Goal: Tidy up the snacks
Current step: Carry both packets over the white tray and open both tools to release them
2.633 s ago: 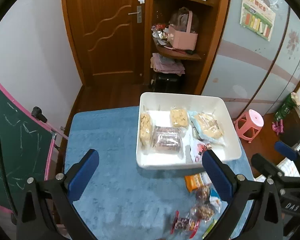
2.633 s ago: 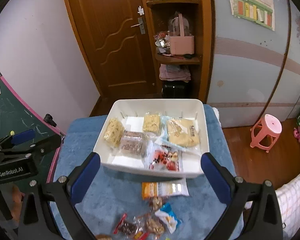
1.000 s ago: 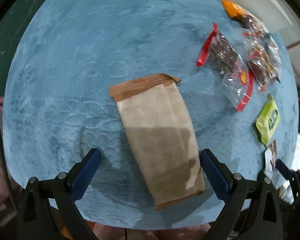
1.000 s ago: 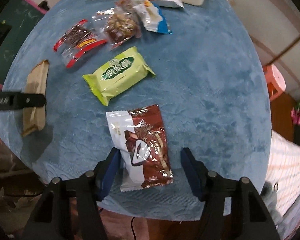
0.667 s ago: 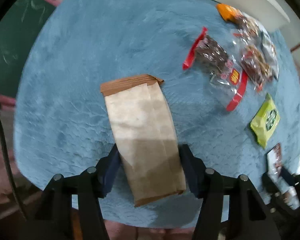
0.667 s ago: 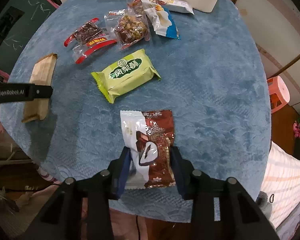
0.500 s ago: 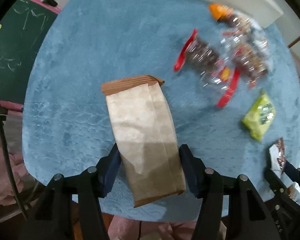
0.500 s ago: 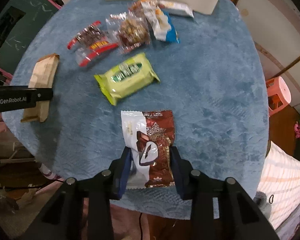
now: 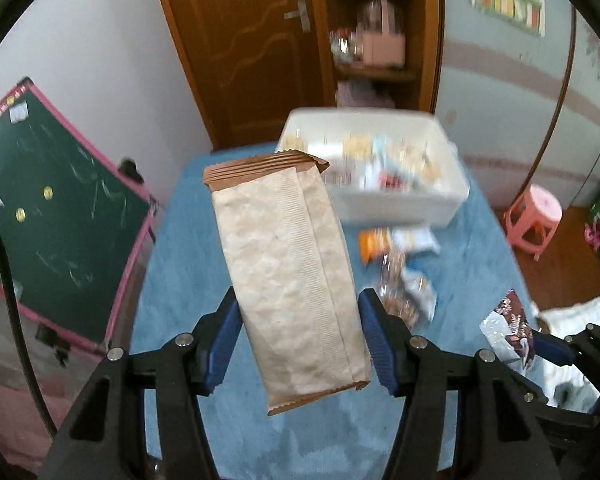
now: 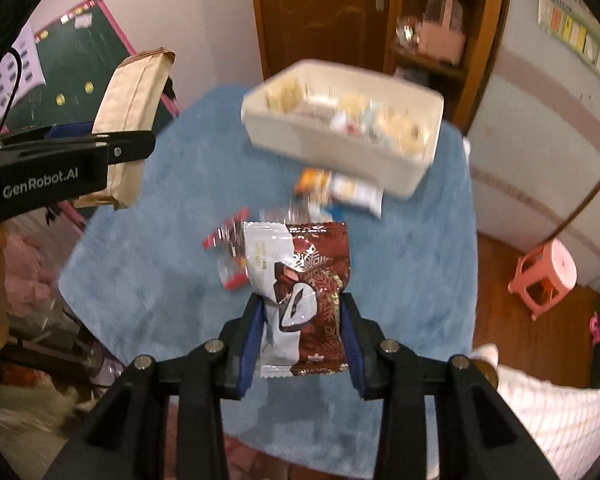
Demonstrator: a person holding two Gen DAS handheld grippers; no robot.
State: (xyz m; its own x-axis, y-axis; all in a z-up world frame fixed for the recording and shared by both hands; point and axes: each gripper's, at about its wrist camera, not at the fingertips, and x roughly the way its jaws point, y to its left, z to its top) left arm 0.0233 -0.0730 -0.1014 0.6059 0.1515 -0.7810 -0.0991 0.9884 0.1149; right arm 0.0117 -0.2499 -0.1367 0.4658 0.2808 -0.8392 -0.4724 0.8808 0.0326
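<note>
Lifting off the bench (image 9: 188, 240), both packets now hang in the air: left gripper (image 9: 296, 338) fingers clamped on the tan packet (image 9: 288, 280), right gripper (image 10: 302, 334) pinching the brown packet (image 10: 304, 284); next, likely the white bin (image 10: 340, 152) beyond.

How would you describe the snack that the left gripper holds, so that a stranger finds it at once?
Above the blue table cover, in front of the white bin, the left gripper clamps a long tan paper packet with a brown crimped top. It is matte and plain; the other snacks are glossy, clear or printed.
</note>
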